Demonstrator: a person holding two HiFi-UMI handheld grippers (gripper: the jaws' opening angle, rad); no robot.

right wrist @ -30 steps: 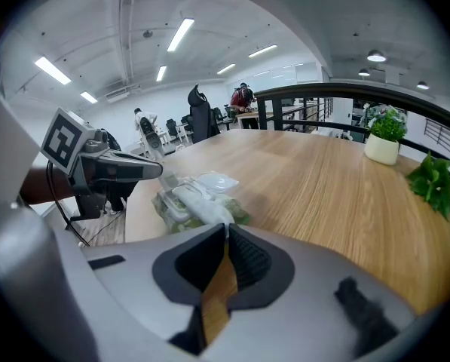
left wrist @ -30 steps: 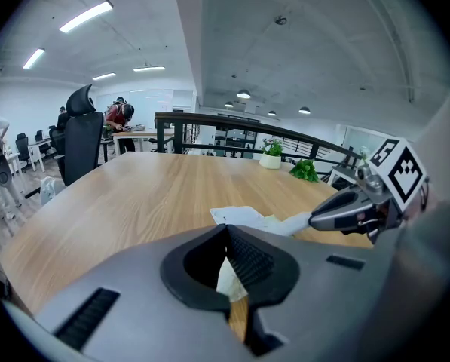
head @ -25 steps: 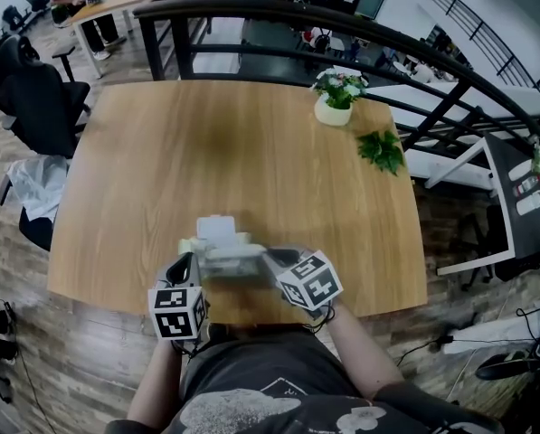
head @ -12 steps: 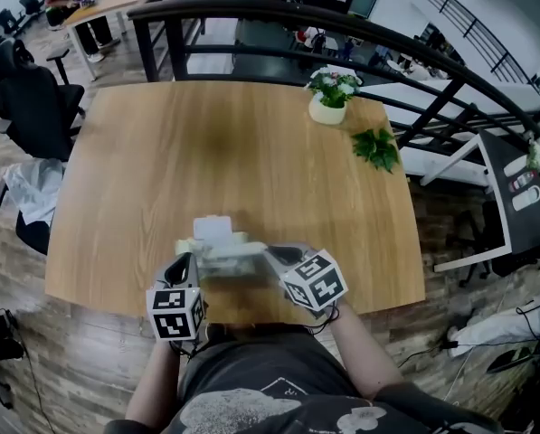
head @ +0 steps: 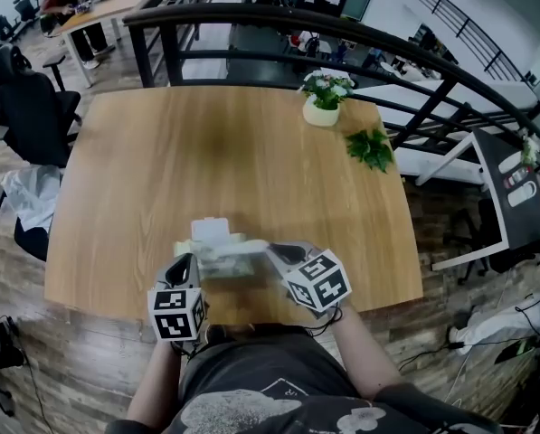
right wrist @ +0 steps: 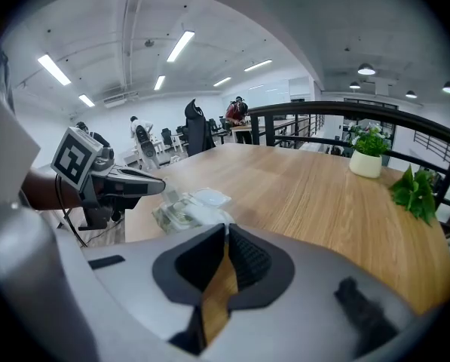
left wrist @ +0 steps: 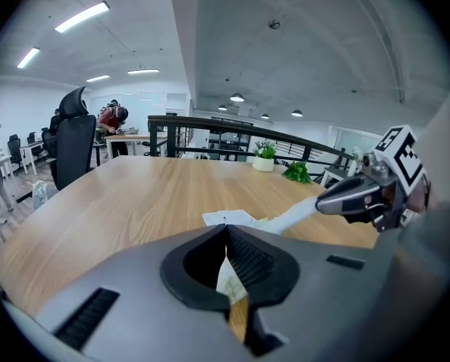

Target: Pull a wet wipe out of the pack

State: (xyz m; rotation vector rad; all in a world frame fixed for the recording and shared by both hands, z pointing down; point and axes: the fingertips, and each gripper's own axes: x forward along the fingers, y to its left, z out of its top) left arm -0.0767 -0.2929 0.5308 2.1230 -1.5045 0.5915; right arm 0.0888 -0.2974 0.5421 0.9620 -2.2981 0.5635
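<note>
Wet wipe [left wrist: 294, 214] is out as a taut white strip between the pack [head: 217, 253] and my right gripper [head: 271, 250], whose jaws are pressed together on its free end. Change over the last second: the right gripper crept up and slightly out to my right, and the pack stayed put. So the pull is under way but not done; I judge the wipe's tail is still in the opening. The strip's long axis runs from the pack's top towards my right, rising; the free end points at the right gripper. The pack's long axis lies left-right across me, with the lid [head: 211, 230] flipped open on the side facing the flower pot [head: 321, 111]. The pack sits well apart from the flower pot, at the far side of the table [head: 161, 152] from it, by my edge. Left gripper [head: 189, 262], farther from the flower pot than the right one, is clamped on the pack's left end as the anchor.
</note>
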